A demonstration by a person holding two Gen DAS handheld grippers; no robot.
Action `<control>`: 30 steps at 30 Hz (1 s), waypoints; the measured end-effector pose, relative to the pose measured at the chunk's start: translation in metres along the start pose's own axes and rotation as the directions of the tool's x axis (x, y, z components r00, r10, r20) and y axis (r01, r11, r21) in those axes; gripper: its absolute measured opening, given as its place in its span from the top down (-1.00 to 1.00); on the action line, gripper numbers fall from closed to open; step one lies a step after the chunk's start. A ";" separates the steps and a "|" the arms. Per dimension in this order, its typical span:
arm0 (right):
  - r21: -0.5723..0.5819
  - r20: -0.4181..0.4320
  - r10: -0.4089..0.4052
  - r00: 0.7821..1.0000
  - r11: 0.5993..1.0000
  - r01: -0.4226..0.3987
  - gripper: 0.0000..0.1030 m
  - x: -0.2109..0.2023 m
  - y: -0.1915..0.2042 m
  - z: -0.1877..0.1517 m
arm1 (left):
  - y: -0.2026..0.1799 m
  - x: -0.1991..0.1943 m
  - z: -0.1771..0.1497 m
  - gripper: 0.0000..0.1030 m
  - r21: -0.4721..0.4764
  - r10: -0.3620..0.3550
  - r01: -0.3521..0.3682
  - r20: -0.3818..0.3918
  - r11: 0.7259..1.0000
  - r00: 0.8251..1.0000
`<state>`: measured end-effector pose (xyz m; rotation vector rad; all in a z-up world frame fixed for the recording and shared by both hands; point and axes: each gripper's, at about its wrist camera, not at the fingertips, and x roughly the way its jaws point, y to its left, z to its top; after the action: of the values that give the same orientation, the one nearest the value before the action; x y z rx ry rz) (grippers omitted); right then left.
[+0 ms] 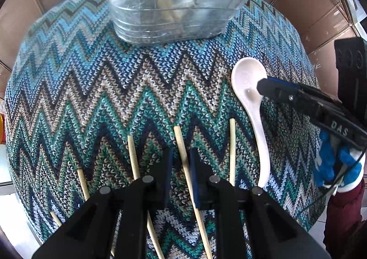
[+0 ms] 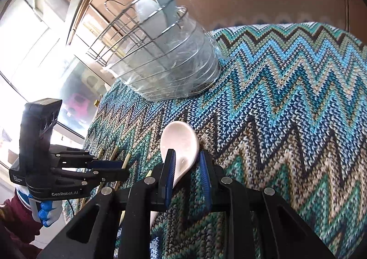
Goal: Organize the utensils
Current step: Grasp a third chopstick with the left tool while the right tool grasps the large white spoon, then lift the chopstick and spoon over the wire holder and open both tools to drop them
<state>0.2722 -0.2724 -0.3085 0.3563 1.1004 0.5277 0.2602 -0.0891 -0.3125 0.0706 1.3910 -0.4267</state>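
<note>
Left tongs (image 1: pixel 181 167) narrowed around one chopstick (image 1: pixel 183 151), right tongs (image 2: pixel 187 167) straddling the spoon (image 2: pixel 180 144). Both headed for the basket (image 1: pixel 174 6) at 12 o'clock, I figure.

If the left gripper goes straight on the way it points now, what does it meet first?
Most likely the chopstick lying between the fingers of the left gripper, and just under it the zigzag knitted cloth. The gripper points steeply down at the cloth; depth is hard to judge, so contact may already be close.
</note>
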 end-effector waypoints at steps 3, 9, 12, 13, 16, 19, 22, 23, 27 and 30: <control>0.011 -0.023 0.013 1.000 1.000 -0.013 0.70 0.007 -0.005 0.009 | -0.001 0.003 0.010 0.74 -0.006 0.003 -0.003 -0.024 1.000 1.000; -0.015 -0.062 0.021 0.998 1.000 -0.022 0.86 0.021 -0.002 0.021 | 0.004 0.008 0.023 0.89 -0.029 0.008 -0.008 -0.012 1.000 1.000; -0.030 -0.044 0.017 0.999 0.999 -0.018 0.86 0.019 0.006 0.022 | 0.014 0.002 0.017 0.91 -0.061 -0.021 0.023 0.028 0.998 0.999; -0.032 -0.035 0.016 0.999 0.999 -0.017 0.87 0.014 0.008 0.017 | 0.018 -0.001 0.013 0.91 -0.070 -0.031 0.034 0.043 0.997 0.999; -0.048 0.012 0.001 1.000 0.999 -0.001 0.88 -0.006 0.015 0.010 | 0.022 -0.013 0.007 0.91 -0.078 -0.047 0.055 0.089 0.995 0.995; -0.071 0.073 -0.024 0.997 0.997 0.029 0.88 -0.031 0.027 0.003 | 0.021 -0.029 -0.001 0.91 -0.071 -0.060 0.070 0.140 0.995 0.988; -0.090 0.128 -0.047 0.991 0.994 0.059 0.88 -0.053 0.040 -0.003 | 0.018 -0.049 -0.015 0.91 -0.052 -0.053 0.064 0.197 0.997 0.979; -0.093 0.142 -0.053 0.988 0.993 0.066 0.88 -0.060 0.042 -0.004 | 0.018 -0.056 -0.018 0.91 -0.048 -0.056 0.067 0.213 0.997 0.976; -0.114 0.217 -0.072 0.974 0.989 0.099 0.88 -0.094 0.055 -0.002 | 0.008 -0.085 -0.037 0.91 -0.032 -0.053 0.065 0.278 0.997 0.959; -0.133 0.276 -0.084 0.957 0.983 0.125 0.88 -0.112 0.072 0.002 | 0.010 -0.108 -0.044 0.91 -0.037 -0.062 0.079 0.335 0.996 0.940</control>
<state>0.2186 -0.2772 -0.1866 0.2292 0.8057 0.4493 0.2098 -0.0400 -0.2189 -0.0906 1.0702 -0.4412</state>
